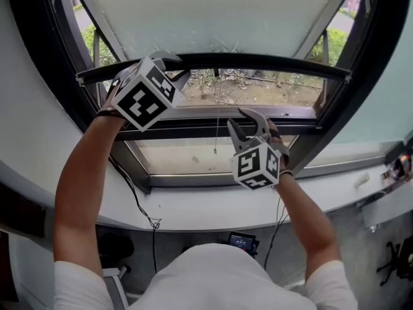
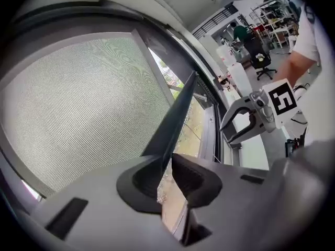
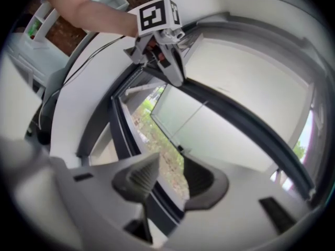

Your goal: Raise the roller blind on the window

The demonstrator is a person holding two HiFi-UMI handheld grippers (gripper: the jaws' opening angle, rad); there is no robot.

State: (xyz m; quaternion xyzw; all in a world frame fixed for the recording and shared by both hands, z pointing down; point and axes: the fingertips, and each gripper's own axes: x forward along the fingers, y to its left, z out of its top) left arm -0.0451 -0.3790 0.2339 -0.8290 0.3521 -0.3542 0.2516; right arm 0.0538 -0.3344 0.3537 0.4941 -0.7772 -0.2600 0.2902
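Observation:
The pale mesh roller blind (image 1: 213,11) (image 2: 78,103) covers the upper window and ends in a black bottom bar (image 1: 258,62) (image 2: 175,119) (image 3: 246,124). My left gripper (image 1: 175,70) (image 2: 166,171) is shut on the bar near its left end, and the bar runs away between the pads. A thin pull cord (image 1: 216,128) hangs from the bar's middle. My right gripper (image 1: 248,124) (image 3: 170,174) stands open below the bar, right of the cord, with nothing between its fingers. Each gripper shows in the other's view: the right gripper (image 2: 246,122) and the left gripper (image 3: 167,61).
A dark window frame (image 1: 213,131) surrounds the glass, with a white sill (image 1: 213,205) below it. A black cable (image 1: 139,199) hangs over the sill at the left. A small screen (image 1: 242,241) sits under the sill. An office chair base (image 1: 397,263) is on the floor at the right.

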